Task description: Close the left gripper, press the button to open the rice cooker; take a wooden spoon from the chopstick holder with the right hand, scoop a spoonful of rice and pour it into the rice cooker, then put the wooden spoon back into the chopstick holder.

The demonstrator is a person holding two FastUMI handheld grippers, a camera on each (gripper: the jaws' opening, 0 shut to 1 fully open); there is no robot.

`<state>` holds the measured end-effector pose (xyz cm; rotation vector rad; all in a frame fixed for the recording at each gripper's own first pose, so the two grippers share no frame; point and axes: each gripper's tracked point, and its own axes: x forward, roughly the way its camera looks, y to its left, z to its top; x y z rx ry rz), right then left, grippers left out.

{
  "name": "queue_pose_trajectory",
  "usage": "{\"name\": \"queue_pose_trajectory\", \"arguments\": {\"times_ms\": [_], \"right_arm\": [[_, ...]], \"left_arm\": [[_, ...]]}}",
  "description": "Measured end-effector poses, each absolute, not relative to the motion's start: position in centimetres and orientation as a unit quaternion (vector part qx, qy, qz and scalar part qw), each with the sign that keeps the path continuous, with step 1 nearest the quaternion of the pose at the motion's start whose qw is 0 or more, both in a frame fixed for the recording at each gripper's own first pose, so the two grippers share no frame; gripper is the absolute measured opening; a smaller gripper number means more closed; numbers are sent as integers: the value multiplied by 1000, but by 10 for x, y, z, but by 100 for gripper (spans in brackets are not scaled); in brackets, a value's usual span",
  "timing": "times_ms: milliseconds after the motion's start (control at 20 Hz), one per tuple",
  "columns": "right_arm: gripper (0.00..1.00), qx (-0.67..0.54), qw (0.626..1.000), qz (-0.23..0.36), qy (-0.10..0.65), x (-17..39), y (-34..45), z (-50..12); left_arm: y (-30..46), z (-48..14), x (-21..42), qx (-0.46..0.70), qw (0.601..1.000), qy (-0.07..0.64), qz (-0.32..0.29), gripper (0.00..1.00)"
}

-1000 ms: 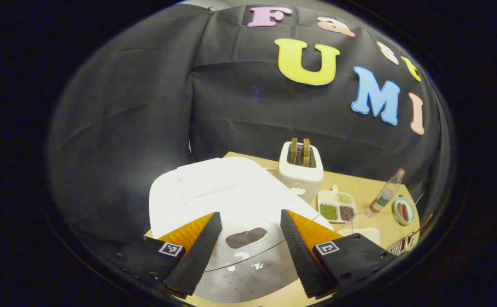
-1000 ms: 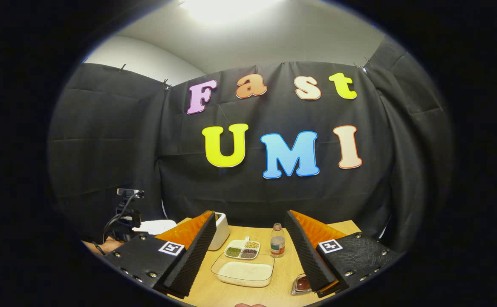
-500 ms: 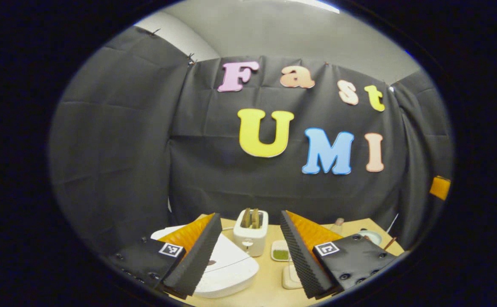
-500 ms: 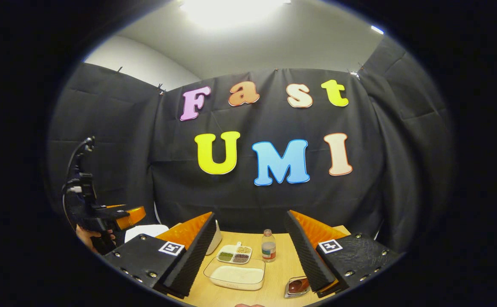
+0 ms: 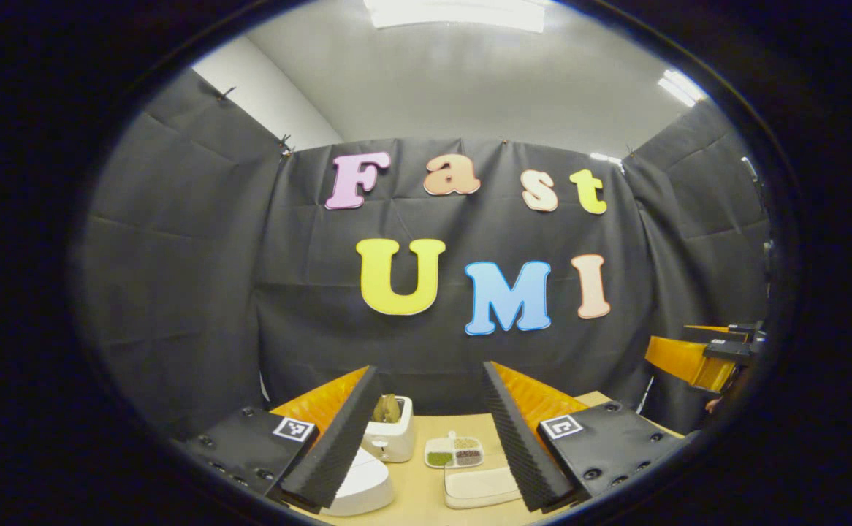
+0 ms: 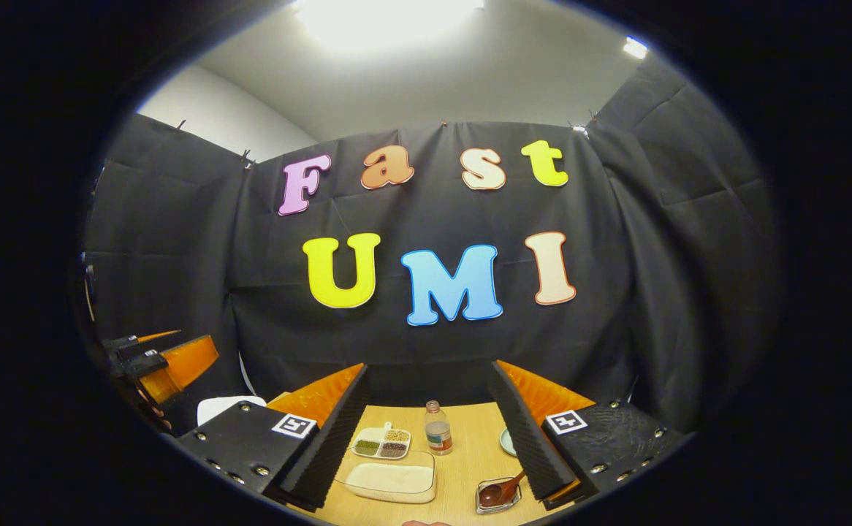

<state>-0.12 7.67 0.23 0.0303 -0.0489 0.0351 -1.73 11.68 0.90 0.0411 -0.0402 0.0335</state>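
The white rice cooker (image 5: 356, 482) sits low on the left of the wooden table, its lid down, partly hidden behind a finger of my left gripper (image 5: 428, 367). That gripper is open, holds nothing, and hangs well above and back from the cooker. A clear tray of white rice (image 6: 389, 478) lies between the fingers of my right gripper (image 6: 428, 365), which is open and empty and raised over the table's near edge. The wooden spoon (image 6: 505, 487) rests in a small chopstick holder (image 6: 486, 504) by the right finger. The rice tray (image 5: 481, 486) also lies low in the left gripper view.
A white toaster (image 5: 389, 435) stands behind the cooker. A divided dish of beans (image 6: 382, 443), a small bottle (image 6: 437, 427) and a pale plate (image 6: 506, 440) stand further back. A hand holds the left gripper (image 6: 170, 361) at the far left, above the cooker (image 6: 221, 405).
My left gripper has risen and pulled back from just over the cooker's lid, staying open. The right gripper has drifted slightly, bringing the spoon and its holder more into view.
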Motion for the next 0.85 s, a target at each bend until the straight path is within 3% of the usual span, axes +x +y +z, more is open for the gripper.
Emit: {"name": "queue_pose_trajectory", "arguments": {"times_ms": [850], "right_arm": [[98,1,1000,1,-27,-7,105,5]], "left_arm": [[129,-4,-12,10,999,-16,-31,95]]}}
